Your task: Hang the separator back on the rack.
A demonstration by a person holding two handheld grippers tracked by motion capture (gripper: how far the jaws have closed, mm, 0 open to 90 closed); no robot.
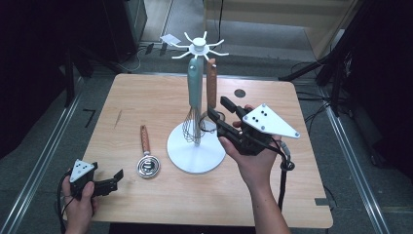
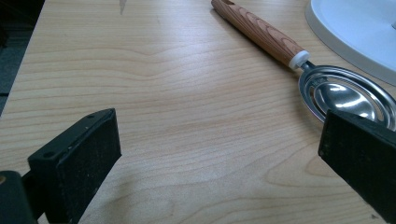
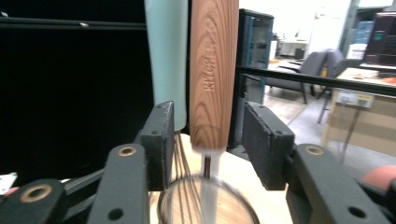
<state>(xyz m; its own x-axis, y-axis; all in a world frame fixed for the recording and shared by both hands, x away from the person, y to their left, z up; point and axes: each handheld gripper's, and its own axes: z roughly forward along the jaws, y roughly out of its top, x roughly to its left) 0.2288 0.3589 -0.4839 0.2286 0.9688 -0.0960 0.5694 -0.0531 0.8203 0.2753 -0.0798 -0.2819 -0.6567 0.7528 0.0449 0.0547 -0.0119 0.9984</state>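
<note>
Wooden table [image 1: 146, 97] carries all items; white rack [image 1: 197, 146] stands on its round base near the centre, hooks spread at the top; hung from it side by side are a whisk [image 1: 194, 83] with a pale green handle and a utensil with a wood handle [image 1: 212, 83]; my right claw [image 1: 216, 113] sits level at that wood handle, which hangs between my pads [image 3: 161, 135] with a gap on each side, jaws parted and not pressing; a spoon [image 1: 146, 158] lies flat on the table left of the base; my left claw [image 1: 114, 179] rests at the near left edge, jaws wide apart, holding nothing, spoon bowl just ahead.
</note>
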